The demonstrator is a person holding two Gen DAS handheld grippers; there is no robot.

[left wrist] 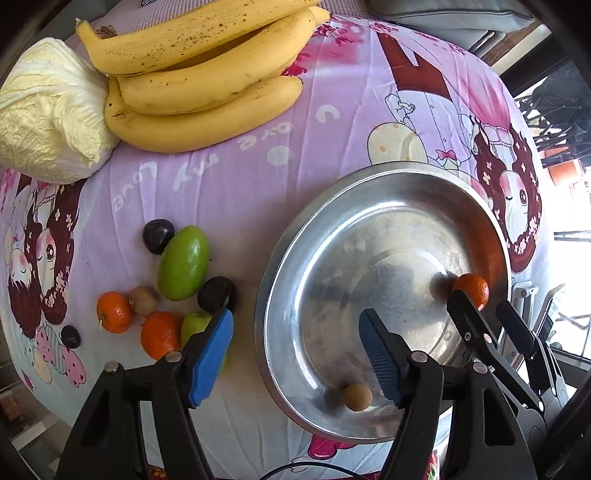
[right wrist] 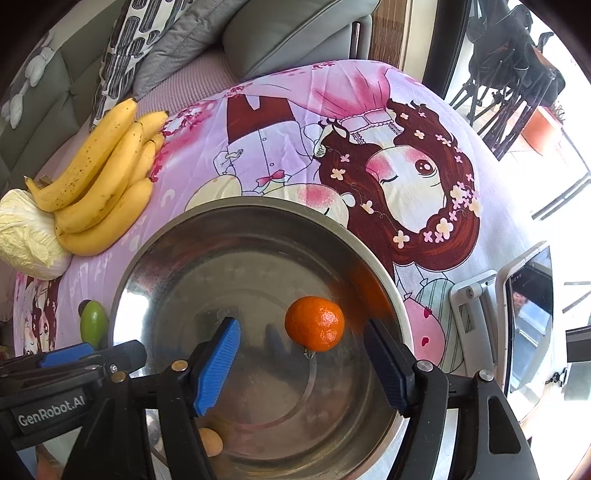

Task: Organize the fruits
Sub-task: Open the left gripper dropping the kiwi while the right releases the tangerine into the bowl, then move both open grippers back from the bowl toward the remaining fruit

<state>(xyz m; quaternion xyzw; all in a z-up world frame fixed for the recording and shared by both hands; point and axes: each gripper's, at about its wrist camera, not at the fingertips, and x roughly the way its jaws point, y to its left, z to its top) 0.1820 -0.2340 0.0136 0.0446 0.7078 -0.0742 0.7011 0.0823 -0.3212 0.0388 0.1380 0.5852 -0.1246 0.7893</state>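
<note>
A steel basin [left wrist: 295, 258] [right wrist: 155, 251] sits on the pink cartoon cloth. A mandarin [right wrist: 314, 323] [left wrist: 472, 290] lies in it, between and just ahead of my open right gripper's [right wrist: 301, 332] fingers. A small tan fruit [left wrist: 356, 397] [right wrist: 210, 441] lies at the basin's near edge. My left gripper [left wrist: 295, 325] is open and empty over the basin's left rim. Left of the basin lies a fruit pile: a green mango [left wrist: 183, 263], two mandarins [left wrist: 114, 312], a kiwi [left wrist: 144, 301], dark plums [left wrist: 158, 235], a green fruit [left wrist: 194, 325].
A banana bunch [left wrist: 199, 74] [right wrist: 99, 184] and a napa cabbage [left wrist: 48, 114] [right wrist: 27, 236] lie at the far left. A phone on a stand [right wrist: 528, 317] stands right of the basin. A grey sofa [right wrist: 277, 33] is behind.
</note>
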